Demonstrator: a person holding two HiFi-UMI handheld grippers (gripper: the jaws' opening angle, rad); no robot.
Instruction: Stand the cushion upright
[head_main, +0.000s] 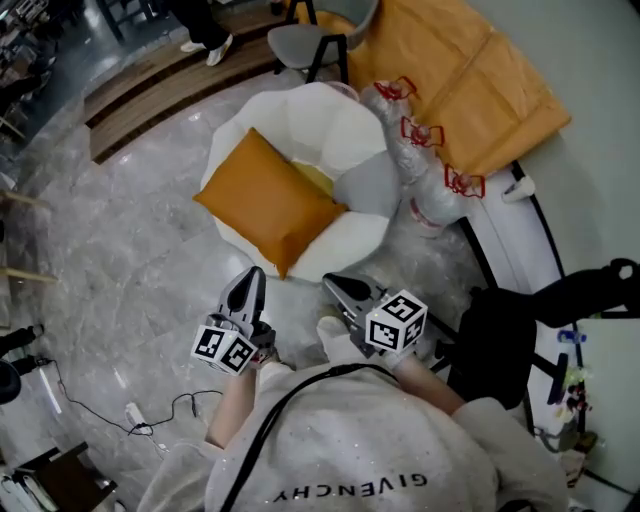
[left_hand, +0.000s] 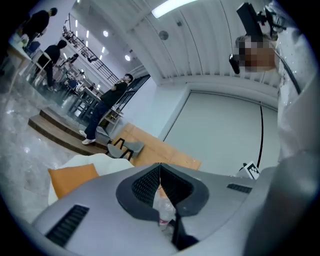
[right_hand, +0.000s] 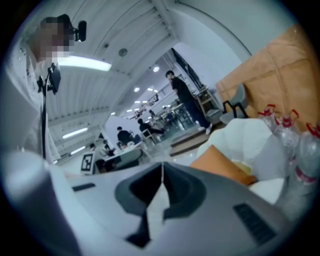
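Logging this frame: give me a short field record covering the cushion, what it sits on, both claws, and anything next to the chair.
cushion: orange, lying slanted across the seat, not upright
seat: white chair, rounded shell shape
left claw: shut, empty, short of the cushion
right claw: shut, empty, short of the cushion
beside chair: clear bottles with red tops
task state: cushion not yet touched
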